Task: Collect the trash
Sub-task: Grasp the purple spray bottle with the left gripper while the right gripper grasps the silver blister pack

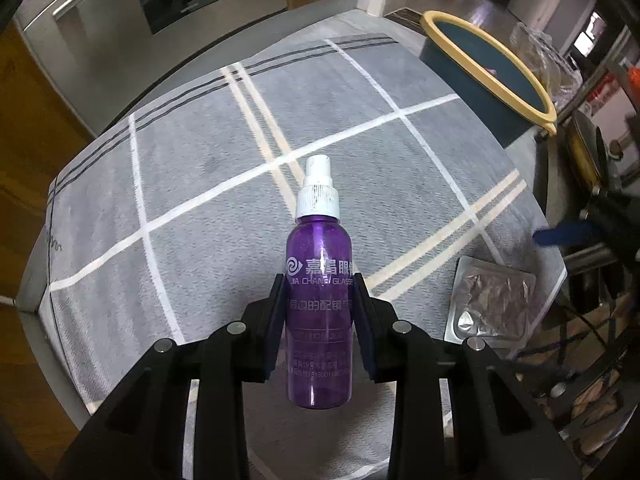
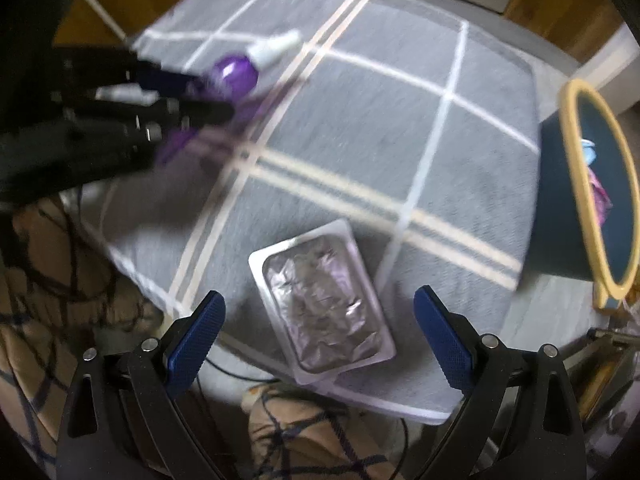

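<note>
My left gripper point(image 1: 319, 292) is shut on a purple spray bottle point(image 1: 319, 280) with a white spray cap, held above the grey checked cloth point(image 1: 200, 184). The bottle also shows blurred in the right wrist view point(image 2: 234, 70), in the left gripper point(image 2: 208, 100). My right gripper point(image 2: 318, 312) is open, its blue pads either side of a silver foil blister pack point(image 2: 322, 300) lying on the cloth near the table's edge. The pack also shows in the left wrist view point(image 1: 494, 300). A dark blue bin with a yellow rim point(image 1: 492, 76) stands at the cloth's far right; it also shows in the right wrist view point(image 2: 596, 196).
The bin holds some blue and pink trash point(image 2: 598, 184). A steel fridge point(image 1: 120, 28) stands behind the table. A clear plastic bag point(image 1: 548, 52) lies beyond the bin. Cables and a patterned fabric point(image 2: 312, 440) lie below the table's near edge.
</note>
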A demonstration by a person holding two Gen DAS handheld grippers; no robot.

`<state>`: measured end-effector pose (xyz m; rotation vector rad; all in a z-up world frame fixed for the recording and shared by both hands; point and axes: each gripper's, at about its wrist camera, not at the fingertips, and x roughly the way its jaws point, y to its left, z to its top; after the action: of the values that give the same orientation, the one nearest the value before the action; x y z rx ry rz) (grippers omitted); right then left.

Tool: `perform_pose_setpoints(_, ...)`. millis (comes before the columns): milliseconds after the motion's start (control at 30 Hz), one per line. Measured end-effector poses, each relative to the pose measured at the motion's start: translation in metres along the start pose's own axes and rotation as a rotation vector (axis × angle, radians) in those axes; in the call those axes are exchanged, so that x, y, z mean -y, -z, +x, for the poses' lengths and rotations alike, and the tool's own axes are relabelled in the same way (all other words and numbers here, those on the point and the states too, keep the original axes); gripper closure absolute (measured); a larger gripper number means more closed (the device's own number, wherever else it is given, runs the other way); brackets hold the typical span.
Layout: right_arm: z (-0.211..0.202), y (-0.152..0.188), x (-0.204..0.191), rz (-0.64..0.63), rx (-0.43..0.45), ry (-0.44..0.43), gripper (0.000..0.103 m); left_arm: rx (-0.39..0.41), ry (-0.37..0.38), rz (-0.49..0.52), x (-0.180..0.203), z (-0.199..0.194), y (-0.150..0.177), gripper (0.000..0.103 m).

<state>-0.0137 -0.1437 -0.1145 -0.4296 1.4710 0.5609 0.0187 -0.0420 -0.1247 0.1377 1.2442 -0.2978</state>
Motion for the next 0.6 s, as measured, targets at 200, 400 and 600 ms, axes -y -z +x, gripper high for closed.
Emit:
perform_pose_setpoints(200, 0.020, -0.001, -0.010, -0.031, -0.062, 0.043, 0.008, -0.009, -0.002, -0.016, -0.003, 0.003, 0.000, 0.071)
perform_pose_setpoints(400, 0.034, 0.000, -0.009, -0.034, -0.096, 0.085, 0.008, -0.016, -0.006, -0.010, -0.001, 0.004, 0.000, 0.071)
perform_pose_setpoints(600, 0.045, -0.003, -0.005, -0.007, -0.112, 0.070, 0.008, -0.018, -0.006, -0.006, -0.001, 0.005, 0.000, 0.071)
